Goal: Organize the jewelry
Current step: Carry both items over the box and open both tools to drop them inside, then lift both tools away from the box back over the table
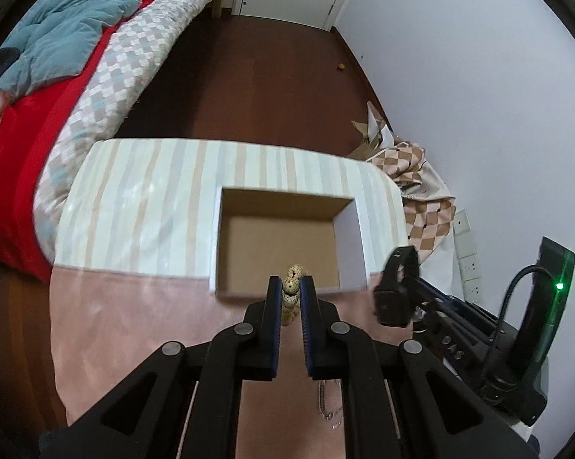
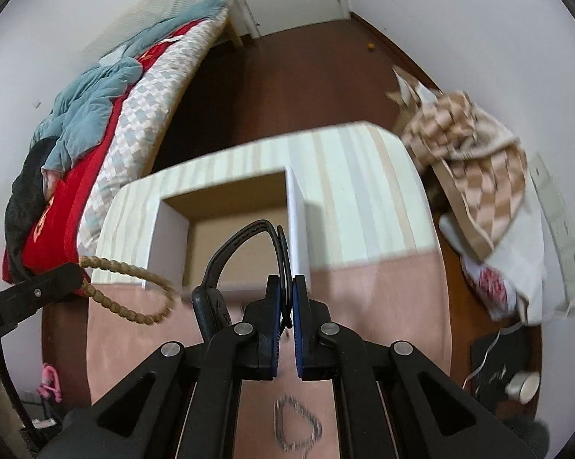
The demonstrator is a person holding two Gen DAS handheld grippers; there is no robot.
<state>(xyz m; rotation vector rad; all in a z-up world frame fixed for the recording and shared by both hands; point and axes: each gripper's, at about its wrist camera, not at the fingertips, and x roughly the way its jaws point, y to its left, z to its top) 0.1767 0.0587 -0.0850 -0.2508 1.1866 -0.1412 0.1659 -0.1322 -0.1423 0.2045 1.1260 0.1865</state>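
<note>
A silver chain (image 2: 297, 426) lies on the pink cloth (image 2: 383, 298), nearer than the box (image 1: 283, 244). The left gripper (image 1: 291, 287) pinches a bead bracelet (image 1: 292, 290), its loop hanging sideways; the right gripper (image 2: 286, 298) pinches a black watch (image 2: 226, 267), strap arching toward the box. No writing is legible.

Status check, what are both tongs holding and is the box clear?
Left tongs shut on bead bracelet. Right tongs shut on black watch strap. Open box ahead, looks empty. Chain left on cloth.
</note>
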